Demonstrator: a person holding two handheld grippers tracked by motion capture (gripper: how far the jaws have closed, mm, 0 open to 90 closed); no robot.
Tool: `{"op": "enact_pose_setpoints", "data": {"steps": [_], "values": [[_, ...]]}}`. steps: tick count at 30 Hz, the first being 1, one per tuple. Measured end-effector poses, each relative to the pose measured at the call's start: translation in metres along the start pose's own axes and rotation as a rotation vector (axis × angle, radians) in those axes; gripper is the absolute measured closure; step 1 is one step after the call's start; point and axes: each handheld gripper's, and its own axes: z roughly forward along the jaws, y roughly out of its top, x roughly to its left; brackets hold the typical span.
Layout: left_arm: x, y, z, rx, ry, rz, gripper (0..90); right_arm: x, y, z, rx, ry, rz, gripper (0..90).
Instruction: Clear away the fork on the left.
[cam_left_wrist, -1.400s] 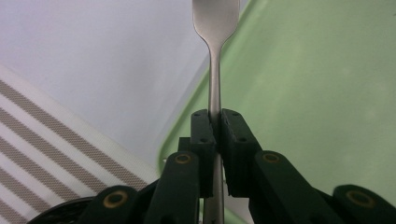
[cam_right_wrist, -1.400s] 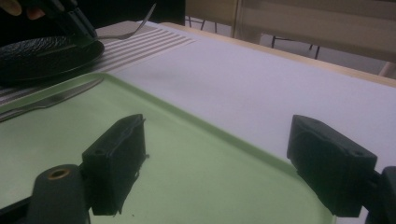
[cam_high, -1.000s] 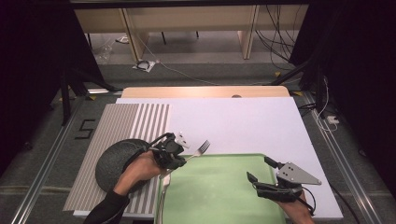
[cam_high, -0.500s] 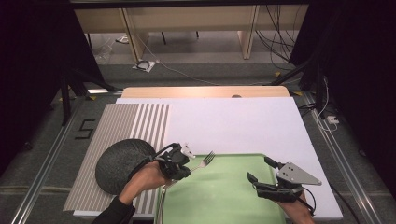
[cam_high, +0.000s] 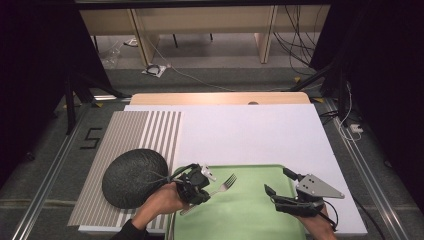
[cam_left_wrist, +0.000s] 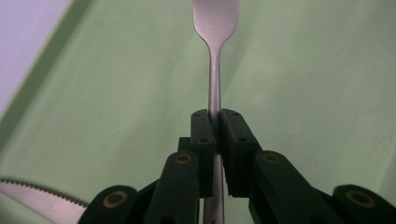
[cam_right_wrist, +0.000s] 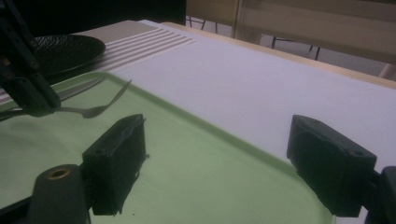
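Currently, a fork (cam_high: 220, 188) is clamped by its handle between the closed jaws of the left gripper (cam_high: 196, 184), as is seen clearly in the left gripper view, where the metal stem (cam_left_wrist: 214, 84) is pinched between the two black pads and the head runs out of the top of the frame. The fork is held over the left part of the green tray (cam_high: 250, 220), tines pointed away from the hand and slightly raised. A serrated knife (cam_left_wrist: 32, 195) is seen lying on the tray at the lower left of the left gripper view. A dark round plate (cam_high: 134, 177) is placed on the striped placemat (cam_high: 145, 130) just left of the tray. The right gripper (cam_high: 282, 192) is held over the tray's right side with its jaws spread wide and nothing between them.
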Motion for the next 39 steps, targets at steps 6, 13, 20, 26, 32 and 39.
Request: {"op": "enact_pose_setpoints", "data": {"steps": [6, 13, 20, 26, 32, 39], "values": [[-0.006, -0.003, 0.006, 0.019, -0.02, 0.002, 83.5, 0.0, 0.0, 0.0, 0.0, 0.0, -0.001, 20.5], [-0.011, -0.009, 0.014, 0.032, -0.052, -0.008, 83.5, -0.001, 0.0, 0.0, -0.002, -0.001, -0.002, 20.5], [-0.017, -0.013, 0.016, 0.038, -0.074, -0.007, 83.5, -0.001, 0.0, 0.0, -0.001, -0.001, -0.002, 20.5], [-0.022, -0.019, 0.019, 0.053, -0.09, -0.011, 83.5, 0.0, 0.0, 0.0, -0.003, -0.002, -0.006, 20.6], [-0.025, -0.023, 0.021, 0.064, -0.091, -0.016, 83.5, 0.0, 0.0, 0.0, -0.002, -0.002, -0.008, 20.6], [-0.029, -0.028, 0.023, 0.08, -0.095, -0.029, 83.4, 0.0, 0.0, 0.0, -0.001, -0.003, -0.01, 20.5]]}}
